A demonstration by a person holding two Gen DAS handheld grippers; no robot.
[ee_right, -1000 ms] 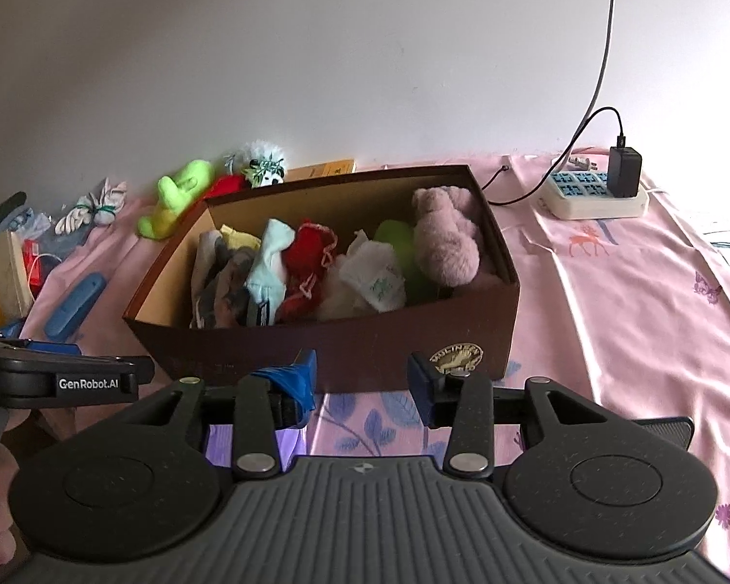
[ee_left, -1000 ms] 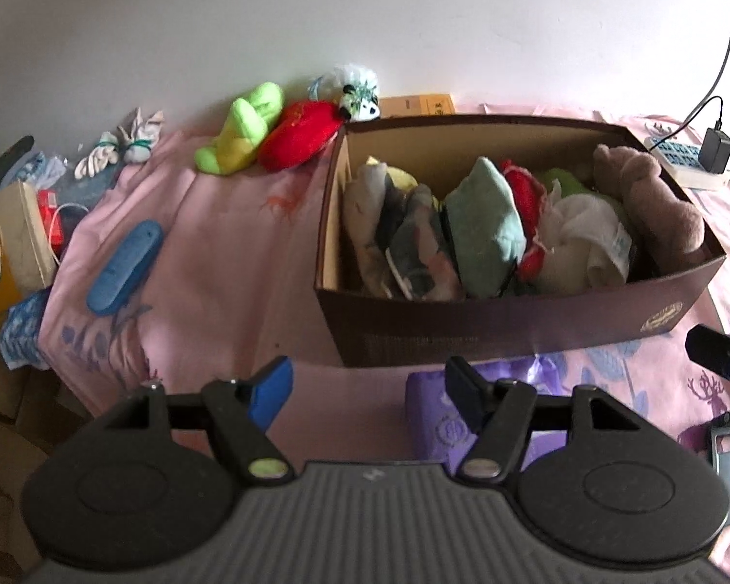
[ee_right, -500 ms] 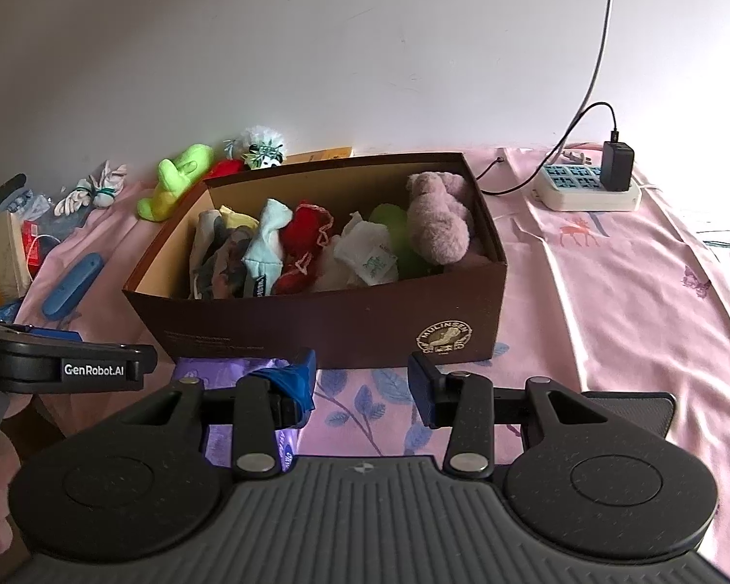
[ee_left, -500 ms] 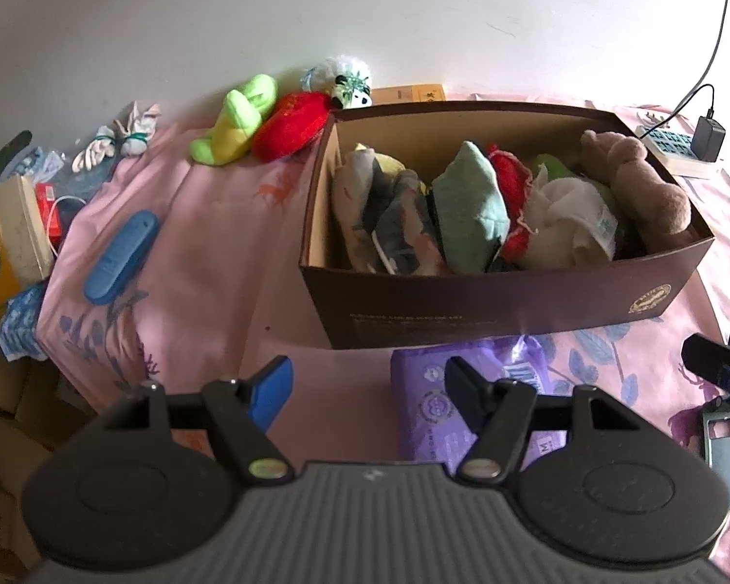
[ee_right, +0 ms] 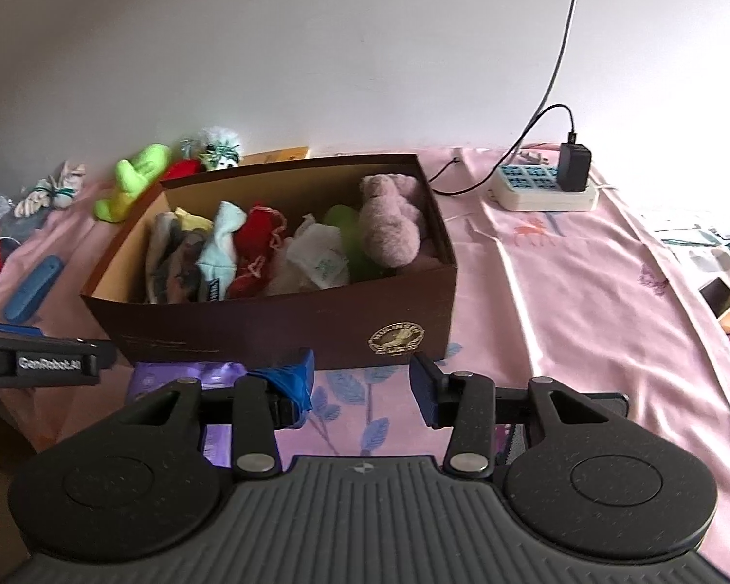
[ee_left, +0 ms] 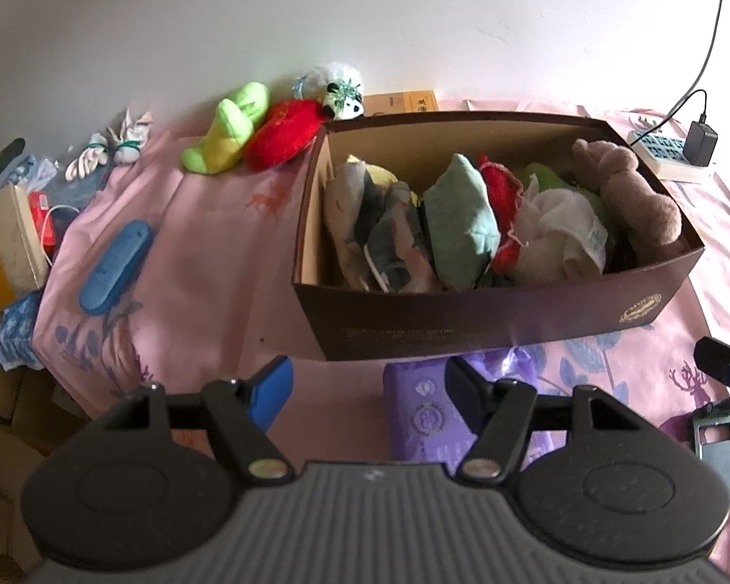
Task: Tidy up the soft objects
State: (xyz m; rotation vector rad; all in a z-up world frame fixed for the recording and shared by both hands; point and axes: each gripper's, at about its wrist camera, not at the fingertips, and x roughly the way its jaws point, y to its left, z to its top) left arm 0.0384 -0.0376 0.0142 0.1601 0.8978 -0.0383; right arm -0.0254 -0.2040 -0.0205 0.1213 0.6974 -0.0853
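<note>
Left gripper (ee_left: pixel 367 382): wide open, empty, above pink cloth (ee_left: pixel 209 243) w/ purple packet (ee_left: pixel 423 413) just beside its right finger. Right gripper (ee_right: pixel 362 379): open wide, holds nothing, in front of brown box (ee_right: pixel 287 326). Box full of soft toys & socks; green plush (ee_left: pixel 226 129) and red plush (ee_left: pixel 282 134) outside, left of box.

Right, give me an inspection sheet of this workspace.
Surface: pink printed cloth, partly bare.
Job's things: brown box packed with soft items, pink plush bear at one end; green plush, red plush and panda toy outside it.
Clutter: purple packet, blue case.
Grippers: left gripper open; right gripper open.
Cables: power strip with black adapter.
Surroundings: white wall.
</note>
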